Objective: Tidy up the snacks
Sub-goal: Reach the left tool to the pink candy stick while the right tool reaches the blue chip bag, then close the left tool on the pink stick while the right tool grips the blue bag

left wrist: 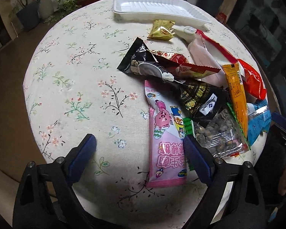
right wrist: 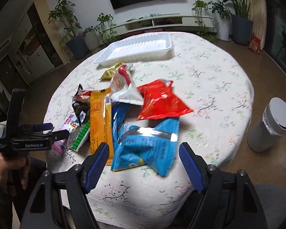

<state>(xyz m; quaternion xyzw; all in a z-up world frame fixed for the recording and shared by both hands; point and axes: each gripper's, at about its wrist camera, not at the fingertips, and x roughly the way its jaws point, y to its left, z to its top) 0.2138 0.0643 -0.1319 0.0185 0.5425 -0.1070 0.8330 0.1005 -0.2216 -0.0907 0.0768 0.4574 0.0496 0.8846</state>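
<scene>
A heap of snack packets lies on the round table's flowered cloth [left wrist: 76, 85]. A white tray [left wrist: 135, 5] stands behind the heap, with nothing in it. My left gripper [left wrist: 139, 141] is open over the cloth. A pink cartoon packet [left wrist: 165, 143] lies between its fingers, and the right finger [left wrist: 192, 148] hangs over a clear bag of nuts [left wrist: 219, 133]. In the right wrist view, my right gripper [right wrist: 144, 148] is open astride a blue bag [right wrist: 143, 143], its pads off it. An orange packet [right wrist: 101, 118] and a red bag [right wrist: 160, 99] lie beside the blue bag. The left gripper [right wrist: 55, 130] is at the left, held by a hand.
A gold packet [left wrist: 162, 30], a black packet [left wrist: 141, 61] and a pale pink wrapper [left wrist: 204, 61] lie toward the tray [right wrist: 135, 45]. A white cylindrical bin [right wrist: 270, 126] stands on the floor right of the table. Potted plants and a low cabinet line the far wall.
</scene>
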